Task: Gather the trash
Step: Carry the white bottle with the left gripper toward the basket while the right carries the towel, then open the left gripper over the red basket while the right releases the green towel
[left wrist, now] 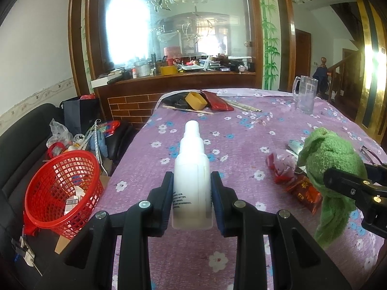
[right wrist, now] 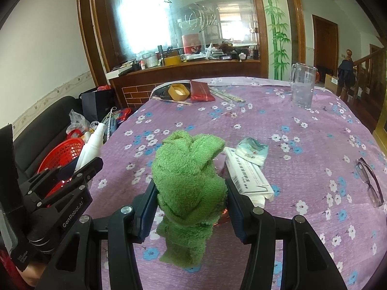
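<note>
Left wrist view showed the left hand-held gripper (left wrist: pixel 192 181) clamped on a white spray bottle (left wrist: pixel 192 164), its nozzle pointing away over the worktop (left wrist: pixel 241 145), which wore a purple floral cloth. Off the worktop's left edge stood a red basket (left wrist: pixel 63 188), tilted, with scraps of paper inside. To the right lay red wrappers (left wrist: pixel 300 188) just beside a green towel (left wrist: pixel 331 169).

Right wrist view showed the right hand-held gripper (right wrist: pixel 191 193) closed on that knotted green towel (right wrist: pixel 191 181), which hung above the cloth. Just behind the towel lay a white tube box (right wrist: pixel 249 174) and a crumpled pale packet (right wrist: pixel 252 151), touching each other. Spectacles (right wrist: pixel 370 183) lay near the right edge, and a glass mug (right wrist: pixel 302 88) stood well apart at the far side.
</note>
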The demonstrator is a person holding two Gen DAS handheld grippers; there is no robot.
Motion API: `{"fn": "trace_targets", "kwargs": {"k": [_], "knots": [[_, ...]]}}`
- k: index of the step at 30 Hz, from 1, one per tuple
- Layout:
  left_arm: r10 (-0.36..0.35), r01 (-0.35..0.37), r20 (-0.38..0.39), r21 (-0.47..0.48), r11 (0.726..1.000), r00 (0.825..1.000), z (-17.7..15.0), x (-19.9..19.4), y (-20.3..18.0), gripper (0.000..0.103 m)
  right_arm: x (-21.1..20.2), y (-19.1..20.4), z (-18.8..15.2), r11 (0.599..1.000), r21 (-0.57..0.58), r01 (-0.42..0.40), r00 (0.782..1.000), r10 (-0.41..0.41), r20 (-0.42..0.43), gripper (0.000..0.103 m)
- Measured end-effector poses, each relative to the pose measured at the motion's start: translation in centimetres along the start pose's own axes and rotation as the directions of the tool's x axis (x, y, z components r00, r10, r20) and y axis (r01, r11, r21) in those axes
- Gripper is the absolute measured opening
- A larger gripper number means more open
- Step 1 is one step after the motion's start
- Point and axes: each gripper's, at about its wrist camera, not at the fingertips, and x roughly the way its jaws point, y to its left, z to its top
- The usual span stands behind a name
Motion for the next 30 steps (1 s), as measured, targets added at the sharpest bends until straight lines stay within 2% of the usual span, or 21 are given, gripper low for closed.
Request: {"fn": "trace_targets", "kwargs": {"k": [20,25,30], "knots": [[0.012,-0.012,0.002,-0.077,0.997,1.000,0.2,-0.4,4.2,0.029,1.3,4.1,1.4,0.997,-0.071,-0.030,0.999,0.029,-0.026,0.058],[0.033,-0.032,0.001,-0.128,0.991,0.999,0.6,-0.9,7.4,0.029,2.2,6.0,2.6,0.994,-0.096,-0.061,0.997,0.057,-0.043,0.058],[0.109,-0.108,-0.005,-0.191,0.976,0.994,0.9,-1.3,12.1,0.029,3.6,8.9,4.7,0.986,-0.117,-0.122,0.991,0.115,-0.065,0.058]]}}
